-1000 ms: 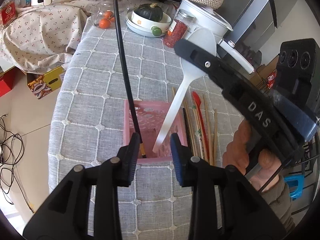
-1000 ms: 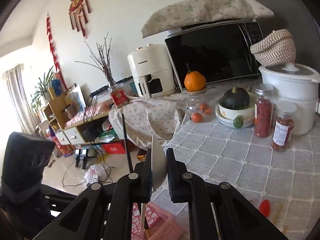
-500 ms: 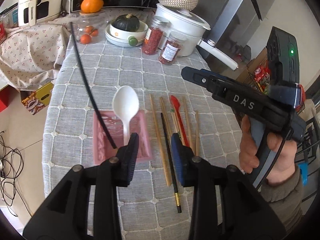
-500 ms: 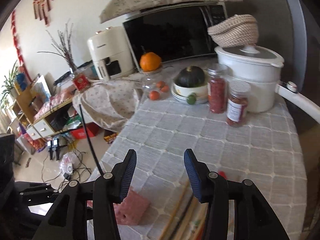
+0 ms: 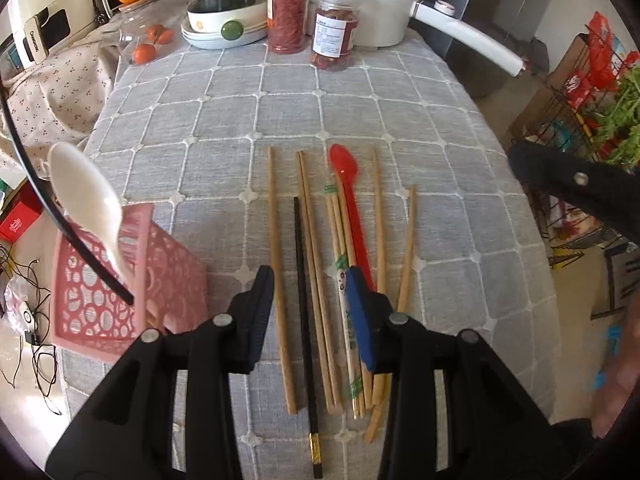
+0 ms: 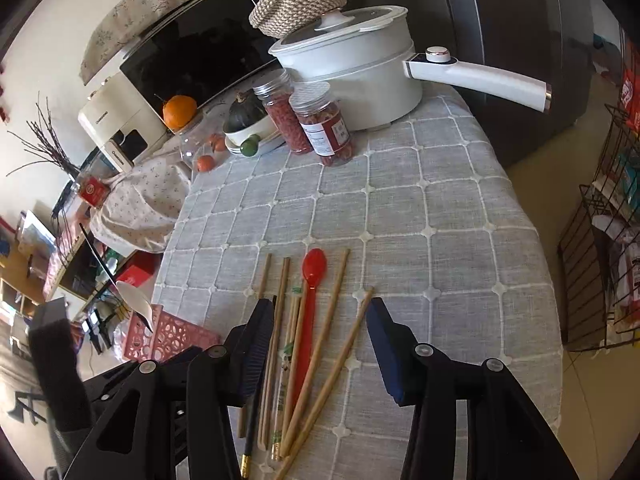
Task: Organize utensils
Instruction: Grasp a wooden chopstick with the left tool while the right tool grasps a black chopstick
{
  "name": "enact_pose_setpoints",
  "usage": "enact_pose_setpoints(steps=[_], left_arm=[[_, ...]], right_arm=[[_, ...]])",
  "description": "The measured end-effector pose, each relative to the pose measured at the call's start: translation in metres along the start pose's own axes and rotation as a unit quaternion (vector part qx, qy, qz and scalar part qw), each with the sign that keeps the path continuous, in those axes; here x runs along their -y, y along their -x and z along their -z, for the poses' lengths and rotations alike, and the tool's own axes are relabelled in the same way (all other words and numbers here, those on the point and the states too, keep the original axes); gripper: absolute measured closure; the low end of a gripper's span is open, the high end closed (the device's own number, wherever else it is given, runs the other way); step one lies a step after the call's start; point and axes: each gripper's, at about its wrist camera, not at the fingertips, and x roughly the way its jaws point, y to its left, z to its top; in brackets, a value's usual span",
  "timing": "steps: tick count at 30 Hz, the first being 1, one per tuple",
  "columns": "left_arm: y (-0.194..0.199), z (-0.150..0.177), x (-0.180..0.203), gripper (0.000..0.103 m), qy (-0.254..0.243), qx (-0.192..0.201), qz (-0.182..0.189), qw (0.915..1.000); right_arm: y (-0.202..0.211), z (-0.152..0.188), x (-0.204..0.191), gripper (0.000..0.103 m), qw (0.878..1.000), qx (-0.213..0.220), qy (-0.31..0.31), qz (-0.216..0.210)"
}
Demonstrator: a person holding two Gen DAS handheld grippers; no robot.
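Both views have swung since half a second ago: in the left view the pink basket (image 5: 120,280) has slid from lower centre to the lower left, and the loose utensils now fill the middle; in the right view my right gripper (image 6: 320,344) has dipped from the far table down over those utensils, its jaws wider than before.

I see my left gripper (image 5: 310,316) low in the centre of its frame, jaws open at a moderate gap and holding nothing; a black chopstick (image 5: 304,312) and several wooden chopsticks (image 5: 278,264) run between and under its fingers on the grey checked cloth (image 5: 400,100); a red spoon (image 5: 352,208) lies just right of centre among them, bowl toward the top of the frame.

The basket leans at the lower left edge of the table; a white spoon (image 5: 88,200) and a second black chopstick (image 5: 60,220) stand in it, tilted toward the upper left.

In the right view the jaws stand wide and empty, low in the frame; the red spoon (image 6: 310,308) and wooden chopsticks (image 6: 328,320) lie between them; the basket (image 6: 168,336) shows at lower left, the white spoon (image 6: 136,300) rising from it.

Along the top of both frames stand two jars (image 5: 312,20), a white pot (image 6: 360,80), and a bowl with a dark squash (image 5: 228,8).
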Motion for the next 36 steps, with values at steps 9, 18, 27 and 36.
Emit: enact_pose_setpoints(steps=[9,18,27,36], left_arm=[[-0.044,-0.016,0.014,0.079,0.002,-0.008,-0.084,0.9964],[-0.077,-0.027,0.004,0.094,0.024,-0.032,-0.132,0.9905],[-0.071,-0.018,0.010,0.096,0.028,-0.061,-0.041,0.9969],[-0.043,0.003,0.037,0.096,0.003,-0.055,0.010,0.9985]], right_arm=[[0.016,-0.001,0.010,0.055,0.999,0.011,-0.003,-0.031],[0.020,-0.004,0.026,0.055,0.998,0.012,-0.023,-0.053],[0.016,-0.006,0.038,0.055,0.998,0.008,-0.037,-0.052],[0.005,-0.006,0.038,0.055,0.998,-0.007,-0.035,-0.043]])
